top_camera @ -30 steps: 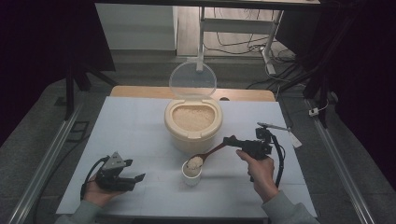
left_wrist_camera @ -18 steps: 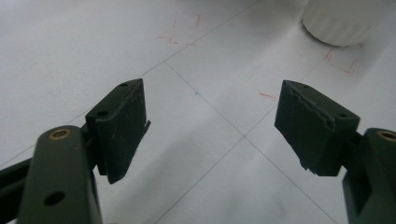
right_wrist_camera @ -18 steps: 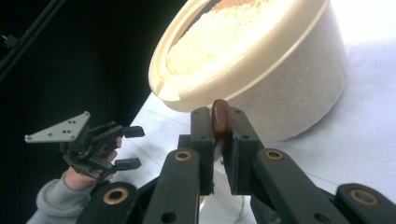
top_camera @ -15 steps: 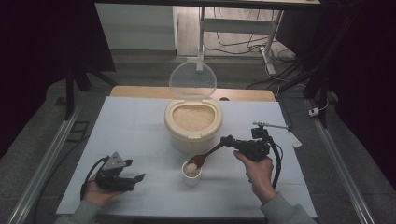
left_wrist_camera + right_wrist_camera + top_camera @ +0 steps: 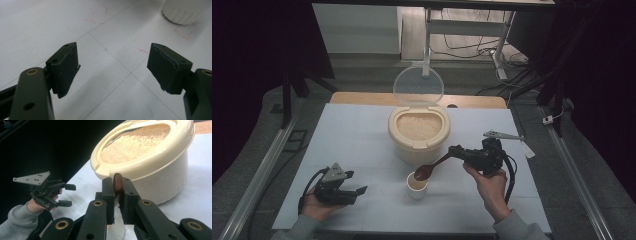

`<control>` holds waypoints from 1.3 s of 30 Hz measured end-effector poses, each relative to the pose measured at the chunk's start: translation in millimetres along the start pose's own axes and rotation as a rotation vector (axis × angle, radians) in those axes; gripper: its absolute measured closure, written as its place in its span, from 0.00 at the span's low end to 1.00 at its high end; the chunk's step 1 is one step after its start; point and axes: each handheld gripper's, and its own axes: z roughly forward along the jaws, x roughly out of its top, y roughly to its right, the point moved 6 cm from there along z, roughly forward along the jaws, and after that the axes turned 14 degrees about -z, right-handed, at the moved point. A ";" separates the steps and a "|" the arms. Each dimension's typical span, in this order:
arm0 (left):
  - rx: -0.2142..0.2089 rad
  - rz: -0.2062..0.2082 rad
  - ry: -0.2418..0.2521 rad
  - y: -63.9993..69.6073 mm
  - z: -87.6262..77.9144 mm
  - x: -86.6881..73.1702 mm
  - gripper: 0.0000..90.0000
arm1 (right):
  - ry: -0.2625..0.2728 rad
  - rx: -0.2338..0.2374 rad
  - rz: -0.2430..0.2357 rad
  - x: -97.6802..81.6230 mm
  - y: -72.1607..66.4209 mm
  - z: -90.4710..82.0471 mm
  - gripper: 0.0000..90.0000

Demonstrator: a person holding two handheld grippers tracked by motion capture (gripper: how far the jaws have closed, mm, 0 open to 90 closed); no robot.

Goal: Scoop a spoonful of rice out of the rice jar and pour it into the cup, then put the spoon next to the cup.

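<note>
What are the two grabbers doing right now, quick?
Left gripper: open, holding nothing, low over the table.
Right gripper: closed on the handle of the brown spoon, whose bowl is above the small cup.

Rice container (image 5: 418, 134) and cup (image 5: 417, 185) obstruct the surface (image 5: 357, 135) centre. Left and far-right areas are open.

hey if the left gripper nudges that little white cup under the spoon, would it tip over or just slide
The small white cup looks light and narrow, so a high push could tip it; a low one would likely slide it. Its grain fill adds little weight. The spoon above it, in the right gripper, might snag it.
</note>
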 end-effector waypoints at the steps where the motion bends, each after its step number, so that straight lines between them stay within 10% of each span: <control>1: 0.000 0.000 0.000 0.0 0.0 0.0 0.27 | 0.004 0.002 0.004 -0.3 0.6 -0.3 0.92; 39: -0.006 -0.010 -0.003 -0.2 0.6 -0.7 0.27 | 0.035 0.061 -0.016 14.5 18.8 -49.7 0.92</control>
